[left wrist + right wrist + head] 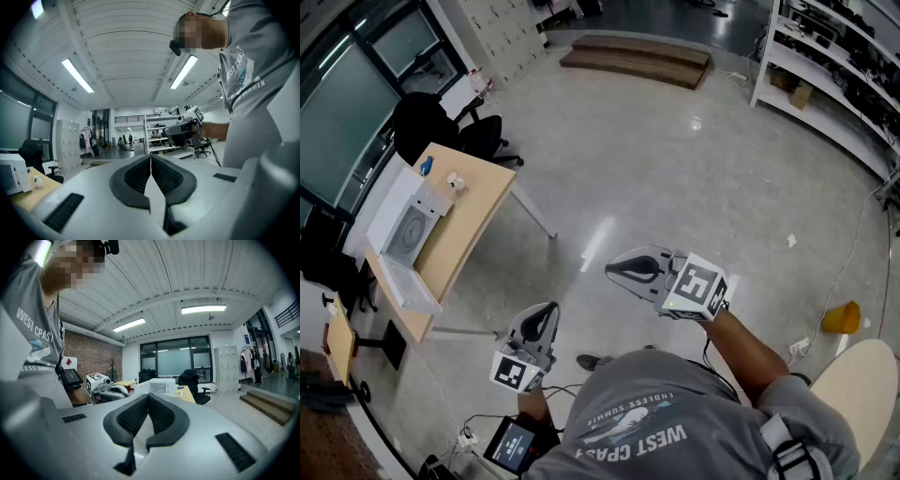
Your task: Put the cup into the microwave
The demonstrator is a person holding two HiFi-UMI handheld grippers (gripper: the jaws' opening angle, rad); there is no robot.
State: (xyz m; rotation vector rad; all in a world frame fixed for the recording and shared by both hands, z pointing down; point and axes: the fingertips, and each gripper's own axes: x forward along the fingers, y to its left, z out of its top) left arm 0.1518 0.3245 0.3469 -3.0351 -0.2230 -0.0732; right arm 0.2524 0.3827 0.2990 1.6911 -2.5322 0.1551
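The left hand-held gripper (549,309) and right hand-held gripper (613,270) were held closed, empty, so the cup (457,184) on the tabletop (473,211) could be toppled unless they were parted.

Left tool (549,307) and right tool (611,270) held out (jaws together).

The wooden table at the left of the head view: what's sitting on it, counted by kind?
On the table:
White microwave, door open: 1
Small pale cup: 1
Small blue object, too small to identify: 1
Total: 3
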